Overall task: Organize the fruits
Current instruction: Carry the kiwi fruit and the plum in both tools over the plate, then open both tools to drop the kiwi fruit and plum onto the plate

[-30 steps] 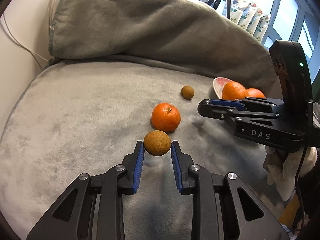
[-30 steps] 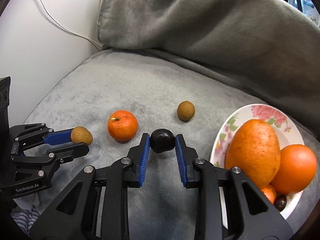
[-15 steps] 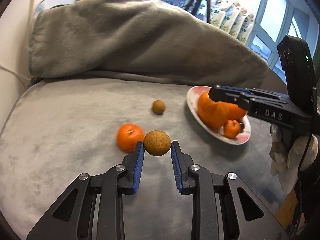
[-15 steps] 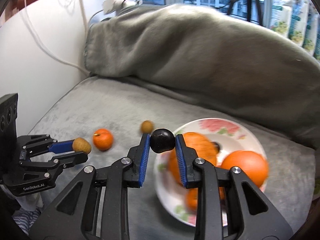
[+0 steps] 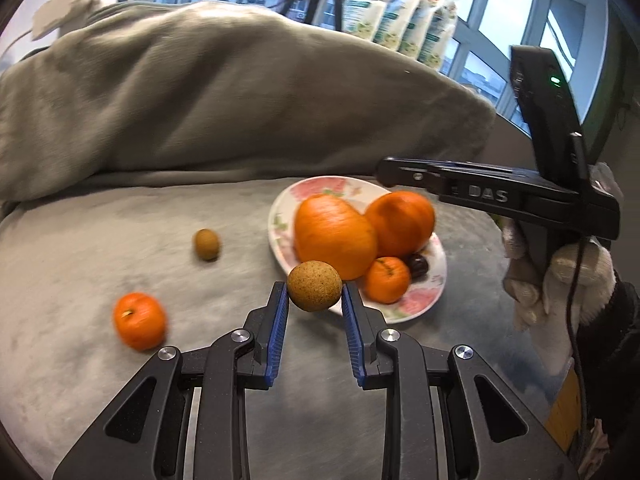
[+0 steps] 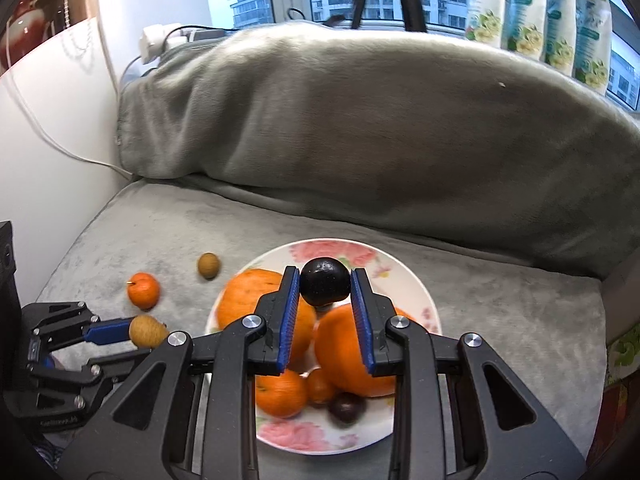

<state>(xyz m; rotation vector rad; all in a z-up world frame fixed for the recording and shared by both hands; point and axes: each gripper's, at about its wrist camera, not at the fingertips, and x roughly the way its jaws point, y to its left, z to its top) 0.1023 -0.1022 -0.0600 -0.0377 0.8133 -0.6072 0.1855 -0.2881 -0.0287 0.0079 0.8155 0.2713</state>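
Note:
My left gripper (image 5: 314,294) is shut on a round tan fruit (image 5: 314,286) and holds it in the air just left of the flowered plate (image 5: 416,300). My right gripper (image 6: 325,288) is shut on a dark plum (image 6: 325,287) and holds it above the plate (image 6: 416,284). The plate holds two large oranges (image 6: 352,344), small oranges (image 6: 280,394) and a dark fruit (image 6: 346,408). A small orange (image 5: 139,320) and a small brown fruit (image 5: 207,244) lie on the grey cushion left of the plate.
A bunched grey blanket (image 6: 380,128) rises behind the cushion. A white wall with cables (image 6: 48,128) stands at the left. Window and packets (image 6: 540,8) are behind. The cushion's right edge drops off past the plate.
Both grippers have lifted and moved right with their fruits. The right gripper has come over the plate. The left gripper has come up to the plate's left edge.

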